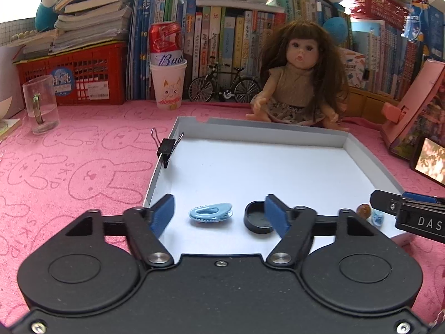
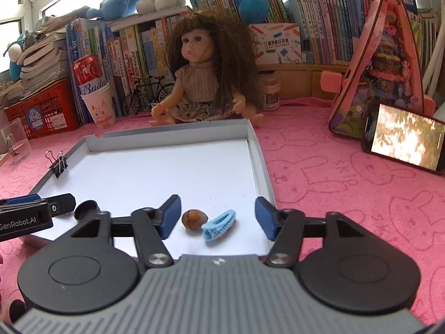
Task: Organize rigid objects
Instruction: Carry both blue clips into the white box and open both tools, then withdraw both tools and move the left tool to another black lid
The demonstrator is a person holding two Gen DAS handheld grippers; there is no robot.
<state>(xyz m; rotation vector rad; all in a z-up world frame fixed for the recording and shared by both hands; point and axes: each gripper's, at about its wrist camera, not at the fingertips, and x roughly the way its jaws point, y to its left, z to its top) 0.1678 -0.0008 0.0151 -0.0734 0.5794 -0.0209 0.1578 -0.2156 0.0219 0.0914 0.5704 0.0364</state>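
Left wrist view: the black cap [image 1: 258, 217] is partly covered by the left tool's [image 1: 219, 215] right pad; past it, the brown nut [image 1: 363, 210] and a pale blue clip [image 1: 377, 218] show only as small slivers behind that tool's frame.
Right wrist view: the black cap [image 2: 86, 210] is half hidden behind the left tool [image 2: 39, 208], which enters from the left edge and is cut off there.
Hard to make out: whether the nut [image 2: 194, 217] and the blue clip [image 2: 221, 225] touch; they lie just beside each other.
Left tool: pads apart, nothing clamped; a blue clip [image 1: 210, 213] lies on the tray floor between them, touching neither.
Right tool [image 2: 218, 215]: pads apart, nothing clamped; nut and clip lie between them, untouched.
Pose: both tools tilt downward over the near edge of the white tray [image 2: 261, 156], side by side.
Tray: sits on the pink counter [image 2: 347, 194]; a binder clip [image 1: 167, 149] grips its left wall.
Behind: a doll [image 2: 205, 83] sits at the far rim.
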